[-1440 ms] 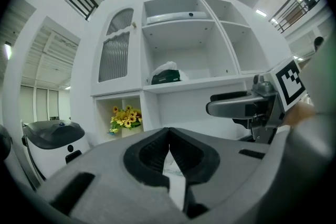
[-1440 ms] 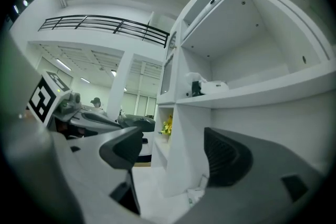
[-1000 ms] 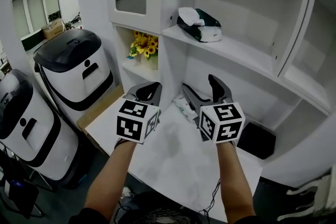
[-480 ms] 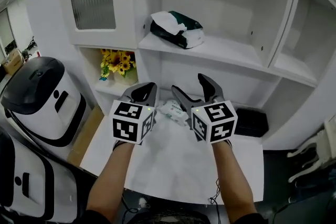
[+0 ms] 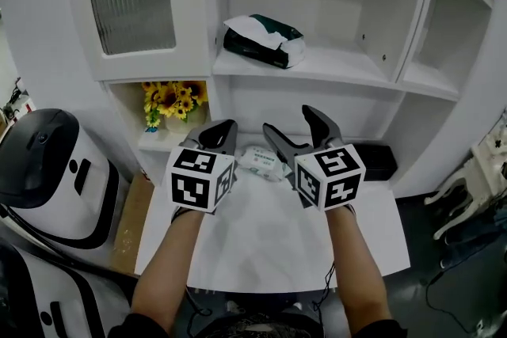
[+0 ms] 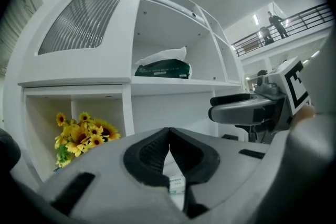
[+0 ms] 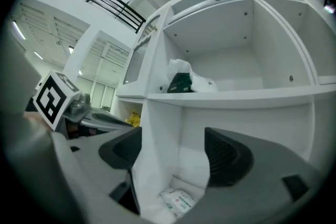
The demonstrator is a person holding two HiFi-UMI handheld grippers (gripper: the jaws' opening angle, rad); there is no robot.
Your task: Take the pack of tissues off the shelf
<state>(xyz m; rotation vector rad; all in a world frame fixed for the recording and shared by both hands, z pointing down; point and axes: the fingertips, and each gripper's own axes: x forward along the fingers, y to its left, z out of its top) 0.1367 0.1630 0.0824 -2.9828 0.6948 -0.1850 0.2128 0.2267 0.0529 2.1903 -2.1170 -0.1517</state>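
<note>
A green-and-white pack of tissues (image 5: 262, 41) lies on the middle shelf (image 5: 341, 67), with a white sheet sticking out of its top. It also shows in the left gripper view as the pack (image 6: 162, 66) and in the right gripper view as the pack (image 7: 187, 81). My left gripper (image 5: 223, 131) hangs over the table below, its jaws shut with nothing between them (image 6: 168, 148). To its right my right gripper (image 5: 290, 123) stands open and empty (image 7: 176, 153). Both are well below and in front of the pack.
A small white wrapped pack (image 5: 264, 162) lies at the back of the white table (image 5: 269, 241). Yellow flowers (image 5: 168, 100) stand in a low niche at the left. A black box (image 5: 374, 161) sits in the lower right compartment. White-and-black machines (image 5: 47, 170) stand on the floor at the left.
The view has swung to face the shelf unit more squarely, so the shelf and tissues now sit nearer the middle. Both grippers keep their places and states.
</note>
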